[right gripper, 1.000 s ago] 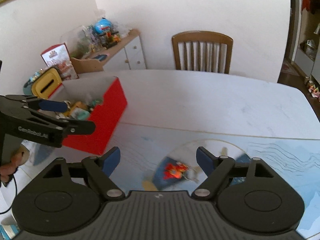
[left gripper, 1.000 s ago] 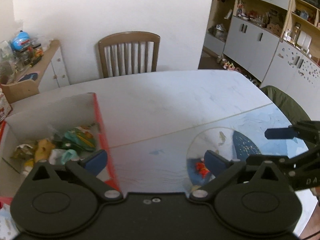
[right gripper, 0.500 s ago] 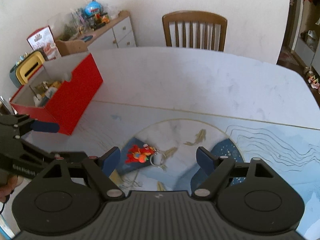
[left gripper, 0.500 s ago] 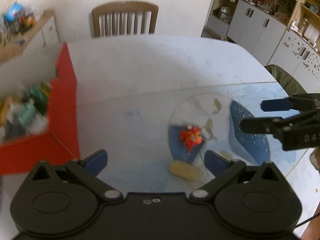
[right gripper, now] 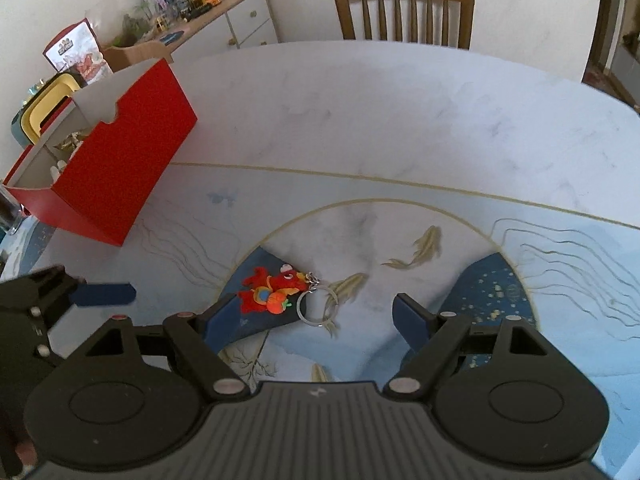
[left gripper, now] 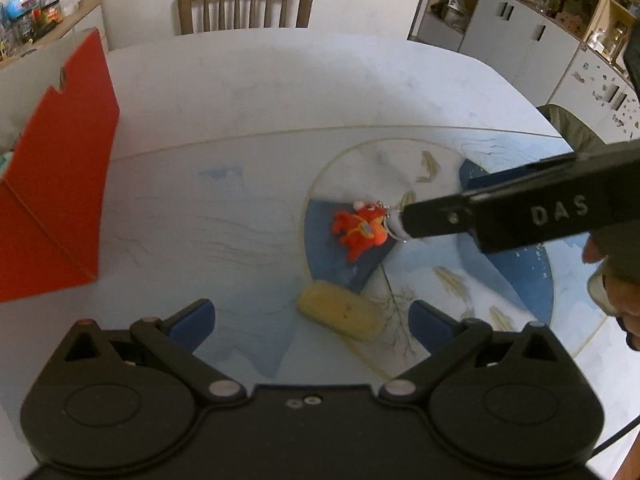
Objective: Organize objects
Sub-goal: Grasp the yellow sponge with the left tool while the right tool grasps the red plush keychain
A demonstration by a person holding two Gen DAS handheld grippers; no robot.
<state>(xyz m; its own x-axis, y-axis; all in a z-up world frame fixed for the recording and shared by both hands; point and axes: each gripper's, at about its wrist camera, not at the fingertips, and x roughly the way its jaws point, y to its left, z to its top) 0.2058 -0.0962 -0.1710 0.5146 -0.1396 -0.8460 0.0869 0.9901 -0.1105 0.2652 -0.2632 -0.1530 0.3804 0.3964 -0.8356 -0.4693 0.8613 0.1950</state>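
Observation:
A red plush keychain (left gripper: 360, 229) with a metal ring (right gripper: 316, 307) lies on the painted table mat (left gripper: 208, 240); it also shows in the right wrist view (right gripper: 269, 290). A yellow oblong object (left gripper: 343, 317) lies just ahead of my open, empty left gripper (left gripper: 310, 320). My right gripper (right gripper: 310, 318) is open and low over the mat, its left finger (right gripper: 220, 316) beside the plush and the ring between the jaws. In the left wrist view its finger (left gripper: 440, 220) reaches in from the right to the ring.
A red open box (right gripper: 120, 168) holding several small toys stands at the table's left, also in the left wrist view (left gripper: 56, 184). A wooden chair (right gripper: 404, 12) stands behind the table. A cluttered sideboard (right gripper: 192, 32) is at far left, cabinets (left gripper: 520, 36) at right.
Both grippers have dropped toward the mat. The right gripper has closed in on the keychain, so its ring now lies between the jaws. The left gripper moved right, away from the red box.

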